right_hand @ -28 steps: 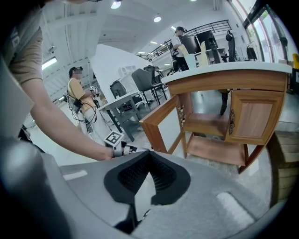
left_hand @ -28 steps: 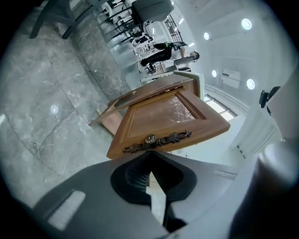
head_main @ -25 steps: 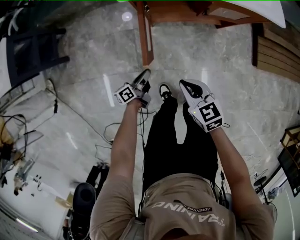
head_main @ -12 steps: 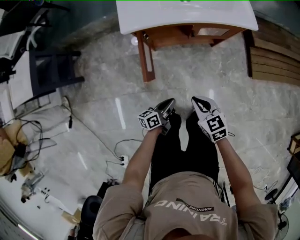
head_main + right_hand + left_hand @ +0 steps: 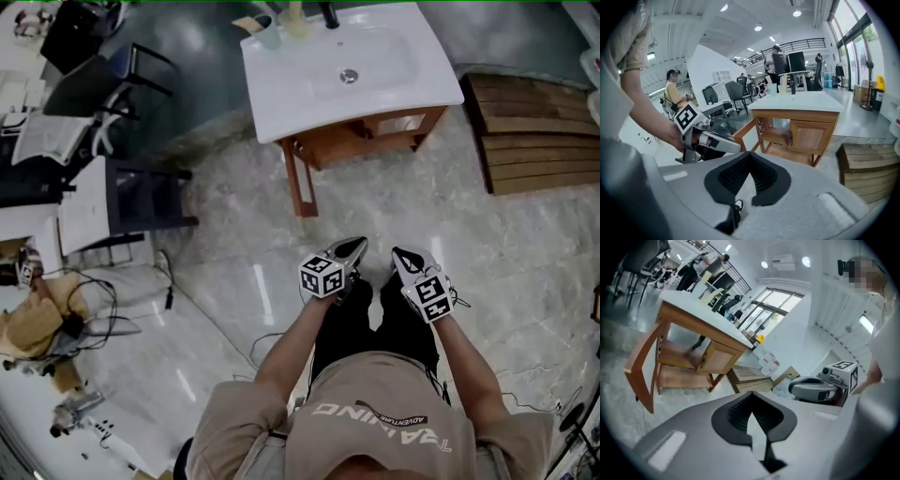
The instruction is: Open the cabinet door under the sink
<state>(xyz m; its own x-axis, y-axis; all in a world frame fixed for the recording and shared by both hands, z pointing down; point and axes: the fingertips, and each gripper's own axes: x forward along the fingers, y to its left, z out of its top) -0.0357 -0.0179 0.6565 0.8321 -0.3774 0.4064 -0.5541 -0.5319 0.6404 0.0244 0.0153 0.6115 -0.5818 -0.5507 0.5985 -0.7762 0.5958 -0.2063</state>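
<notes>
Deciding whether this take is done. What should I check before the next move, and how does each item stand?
1. One cabinet door swung open: ok.
2. Other door open: not ok, it sits closed.
3. Left gripper empty, jaws together: ok.
4. Right gripper empty, jaws together: ok.
5. Both grippers clear of the sink cabinet: ok, bare floor lies between them and it.
</notes>
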